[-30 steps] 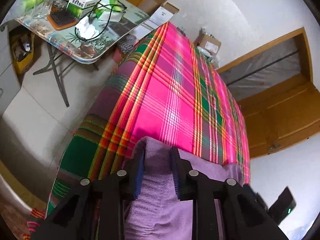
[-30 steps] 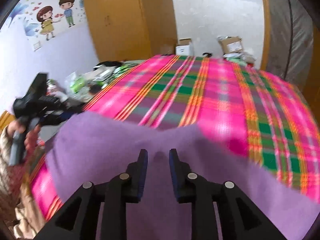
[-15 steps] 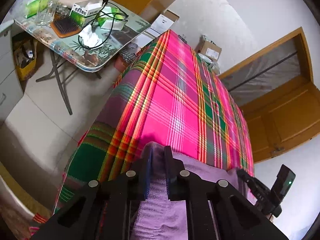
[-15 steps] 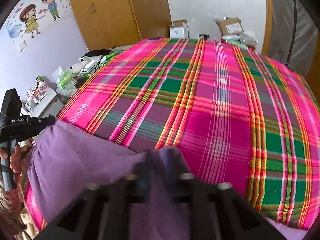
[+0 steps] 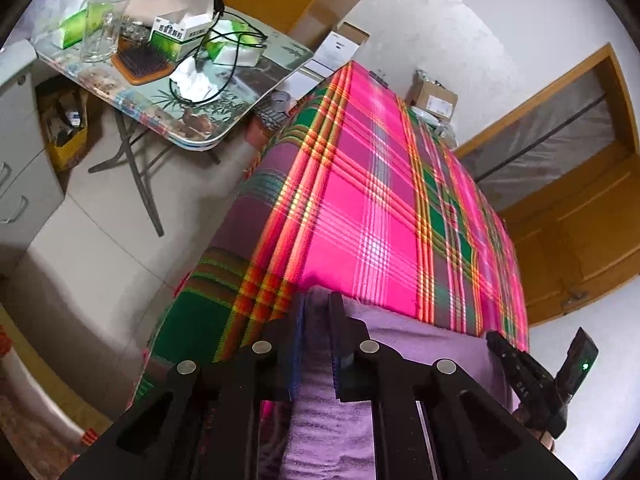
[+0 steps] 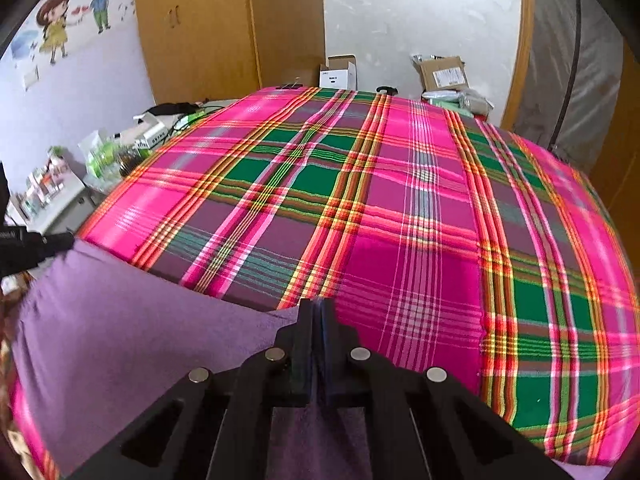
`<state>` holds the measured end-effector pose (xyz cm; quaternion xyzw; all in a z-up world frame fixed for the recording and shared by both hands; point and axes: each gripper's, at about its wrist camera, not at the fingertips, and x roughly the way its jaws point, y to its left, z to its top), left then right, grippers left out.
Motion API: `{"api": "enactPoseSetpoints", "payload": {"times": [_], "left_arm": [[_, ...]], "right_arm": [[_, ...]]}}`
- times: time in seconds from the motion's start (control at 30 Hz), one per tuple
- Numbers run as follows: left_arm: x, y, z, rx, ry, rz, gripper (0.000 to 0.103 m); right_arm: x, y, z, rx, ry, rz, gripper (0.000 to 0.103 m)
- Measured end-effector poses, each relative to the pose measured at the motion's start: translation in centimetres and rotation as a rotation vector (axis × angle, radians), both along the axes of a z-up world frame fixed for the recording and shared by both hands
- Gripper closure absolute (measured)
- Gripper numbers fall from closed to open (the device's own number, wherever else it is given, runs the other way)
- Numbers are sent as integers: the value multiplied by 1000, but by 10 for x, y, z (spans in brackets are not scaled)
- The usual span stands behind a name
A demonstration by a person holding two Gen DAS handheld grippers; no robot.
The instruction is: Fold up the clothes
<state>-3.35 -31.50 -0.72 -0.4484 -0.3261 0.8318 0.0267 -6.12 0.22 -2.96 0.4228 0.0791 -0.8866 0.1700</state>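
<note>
Both claws are clamped on the purple cloth (image 6: 120,332) at the bed's near edge: the left gripper (image 5: 316,312) pinches it at the near left corner, the right gripper (image 6: 319,312) further along that edge. Beyond them the plaid bedspread (image 6: 400,208) lies bare to its far edge. Left of the bed, the side table (image 5: 208,128) carries an open box (image 5: 180,28) and a glass cup (image 5: 102,26); I cannot tell their contents.

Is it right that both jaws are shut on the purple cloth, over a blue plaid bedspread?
Not quite: the bedspread is pink plaid with green, as the right wrist view shows. The rest holds: left gripper and right gripper are both shut on the purple cloth.
</note>
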Motion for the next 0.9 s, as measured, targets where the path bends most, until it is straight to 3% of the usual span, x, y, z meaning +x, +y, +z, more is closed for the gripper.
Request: {"api": "enactPoseSetpoints", "payload": {"times": [0.13,0.27,0.37,0.43,0.5,0.67,0.9], "left_arm": [[7,0,12,-36,-26,17,89],[22,7,34,-128,12,50,89],[31,23,50,-205,72,35,89],[34,38,54,-196,95,-16,89],[36,52,54,-180,107,-66,89],[26,80,38,-209,61,-168,89],[14,77,11,-197,-10,-139,89]], "right_arm": [[11,-6,12,45,42,5,97],[39,-15,31,6,125,71,92],[50,-29,25,-36,69,153,91],[50,-44,12,14,45,171,91],[46,-58,-3,46,-2,175,91],[36,-73,-9,52,5,143,91],[35,-85,-10,69,23,106,91]]}}
